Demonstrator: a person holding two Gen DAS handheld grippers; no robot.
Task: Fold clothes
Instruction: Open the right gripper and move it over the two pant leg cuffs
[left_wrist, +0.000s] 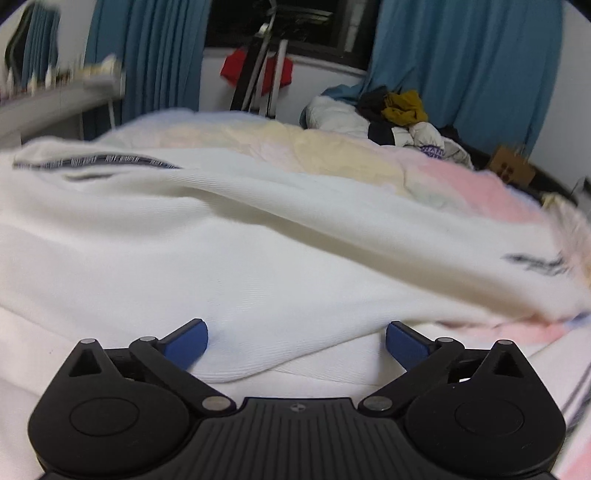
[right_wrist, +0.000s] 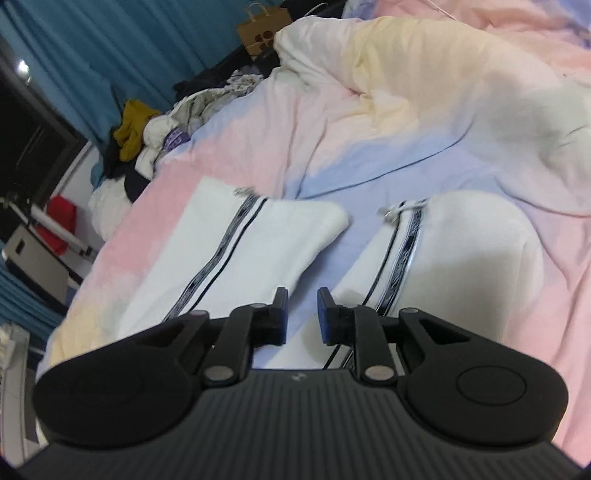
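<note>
Right wrist view had your right gripper (right_wrist: 302, 314) hovering narrowly parted, empty, over white trousers (right_wrist: 236, 254) spread on the bed (right_wrist: 192, 155). Left gripper (left_wrist: 296, 341) gaped wide, unloaded. Folding looked unstarted; next, pinch a leg hem.

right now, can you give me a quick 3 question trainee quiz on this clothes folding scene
1. True or false: the left gripper has its jaws spread wide over the white garment.
2. Multiple choice: the stripes down the white trousers are A) red B) dark C) green.
3. Fill in: the heap of unfolded clothes lies at the edge of the bed near the ____ curtain.

Key: 1 true; 2 B; 3 blue. Note that the right gripper shows only a narrow gap between its fingers and grips nothing.
</note>
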